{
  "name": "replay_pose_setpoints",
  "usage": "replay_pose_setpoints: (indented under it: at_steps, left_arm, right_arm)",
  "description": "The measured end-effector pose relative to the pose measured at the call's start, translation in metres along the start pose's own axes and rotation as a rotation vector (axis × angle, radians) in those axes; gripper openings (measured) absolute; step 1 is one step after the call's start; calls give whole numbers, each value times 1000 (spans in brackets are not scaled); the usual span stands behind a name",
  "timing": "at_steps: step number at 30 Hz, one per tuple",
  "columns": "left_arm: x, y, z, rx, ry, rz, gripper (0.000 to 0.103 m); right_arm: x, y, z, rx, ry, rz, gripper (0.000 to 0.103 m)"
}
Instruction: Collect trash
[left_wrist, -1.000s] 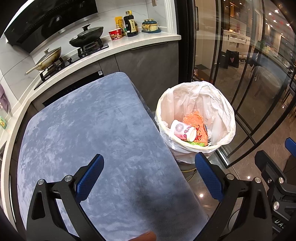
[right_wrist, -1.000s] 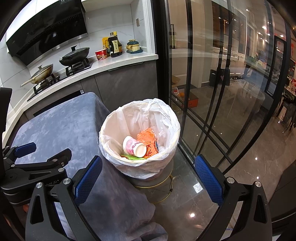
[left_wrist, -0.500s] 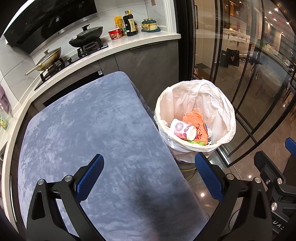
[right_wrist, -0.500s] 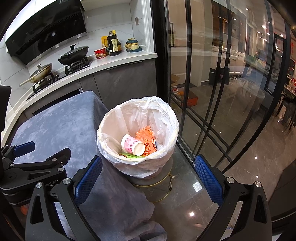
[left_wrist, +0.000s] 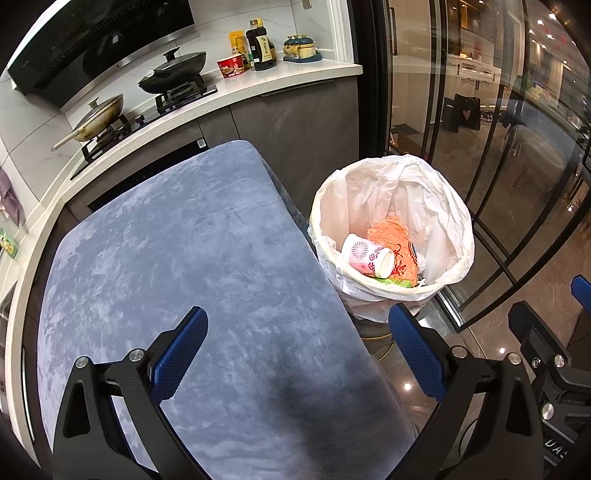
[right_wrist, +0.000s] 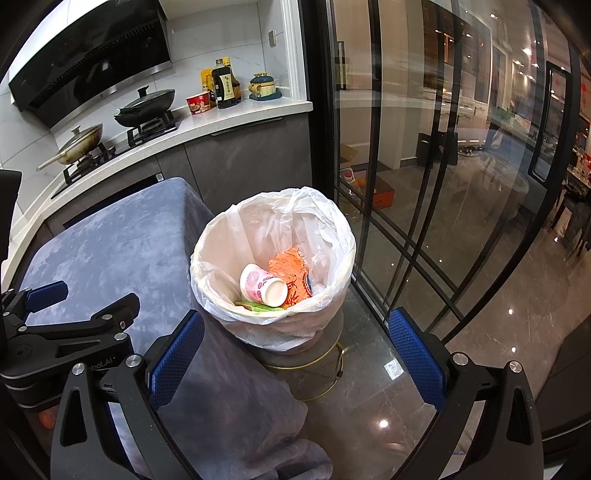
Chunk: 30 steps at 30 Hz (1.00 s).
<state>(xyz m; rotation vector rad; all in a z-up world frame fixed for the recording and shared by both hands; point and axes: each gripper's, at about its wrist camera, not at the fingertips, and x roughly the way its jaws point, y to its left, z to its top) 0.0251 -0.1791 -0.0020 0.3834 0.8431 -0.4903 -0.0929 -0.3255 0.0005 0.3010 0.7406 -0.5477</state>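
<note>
A: OK, status of both grippers?

B: Left gripper (left_wrist: 297, 352): jaws spread wide, nothing betw. them. Hangs over the blue-grey cloth-covered counter (left_wrist: 166, 258). Right gripper (right_wrist: 295, 354): jaws also spread wide, holding nothing.

A: Trash loc.?

B: All in the bin (right_wrist: 273, 332), white bag liner (right_wrist: 325, 236) folded over its rim. In the right wrist view the bin sits straight ahead of the right jaws, roughly centred betw. the two blue pads. In the left wrist view it's ahead and to the right of the left jaws, just beyond the right pad. Bin stands just beside the counter edge, on a gold-framed stand (right_wrist: 325, 373) on the floor.

A: Contents?

B: Pink/white paper cup (right_wrist: 263, 285) on its side, mouth toward the cams. Crumpled orange wrapper (right_wrist: 290, 267) touching it on the far-right side. Green flat wrapper (right_wrist: 258, 305) under the cup, nearest the jaws. Small dark bit at the right of the orange one, can't ID.

A: Grippers rel. to each other?

B: Left gripper body shows at the left of the right wrist view, over the counter; apart from the right jaws.
</note>
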Motion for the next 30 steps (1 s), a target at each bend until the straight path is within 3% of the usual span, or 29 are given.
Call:
replay_pose_setpoints:
  at_steps: [30]
  left_arm:
    - [5, -5, -2, 22, 8, 5, 93]
  right_arm:
    - [5, -3, -2, 5, 6, -1, 97]
